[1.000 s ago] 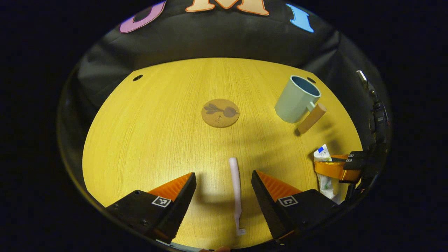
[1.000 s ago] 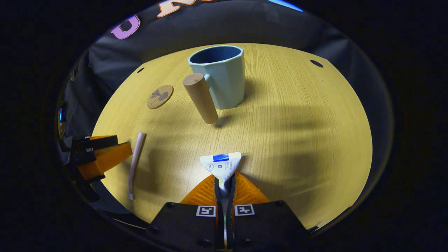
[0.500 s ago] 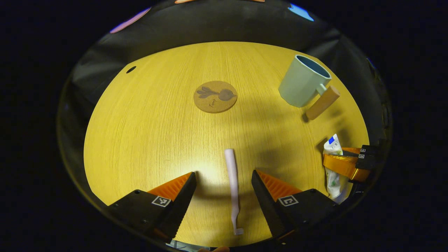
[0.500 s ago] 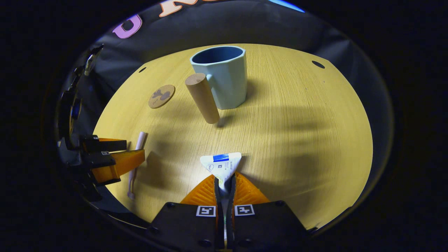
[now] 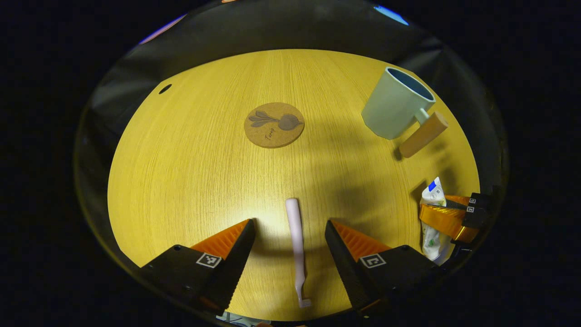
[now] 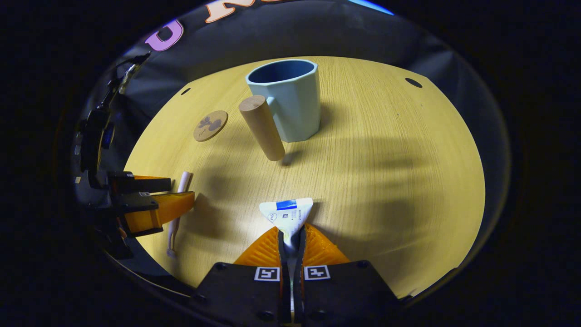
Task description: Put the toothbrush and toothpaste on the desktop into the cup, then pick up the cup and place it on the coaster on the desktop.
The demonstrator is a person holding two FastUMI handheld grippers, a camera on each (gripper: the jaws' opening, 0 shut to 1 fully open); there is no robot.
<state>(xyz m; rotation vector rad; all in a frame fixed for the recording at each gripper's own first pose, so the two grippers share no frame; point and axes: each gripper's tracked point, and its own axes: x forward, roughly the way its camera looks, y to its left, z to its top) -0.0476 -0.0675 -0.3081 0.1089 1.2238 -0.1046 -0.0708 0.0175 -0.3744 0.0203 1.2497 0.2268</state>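
Observation:
A pale pink toothbrush [image 5: 296, 245] lies flat on the wooden desktop [image 5: 190, 163], lengthwise between the orange fingers of my open left gripper [image 5: 289, 225]. The white toothpaste tube [image 6: 288, 216] is pinched by my right gripper [image 6: 291, 234], its flat end sticking out forward. A light blue cup [image 6: 290, 100] with a wooden peg handle [image 6: 262, 128] stands upright beyond the tube. The round cork coaster [image 5: 273, 124] lies at the table's middle. In the right gripper view the left gripper [image 6: 179, 195] straddles the toothbrush [image 6: 174, 213] at far left. In the left gripper view the right gripper [image 5: 447, 213] holds the tube [image 5: 431, 204].
The desktop has small dark holes near its far corners [image 5: 164, 88] [image 6: 412, 82]. Black cloth walls close in behind the table. Bare wood stretches to the right of the cup and between coaster and toothbrush.
My left gripper has moved forward and lower over the toothbrush, so the brush sits more squarely between its fingers. The right gripper stays still, shut on the tube.

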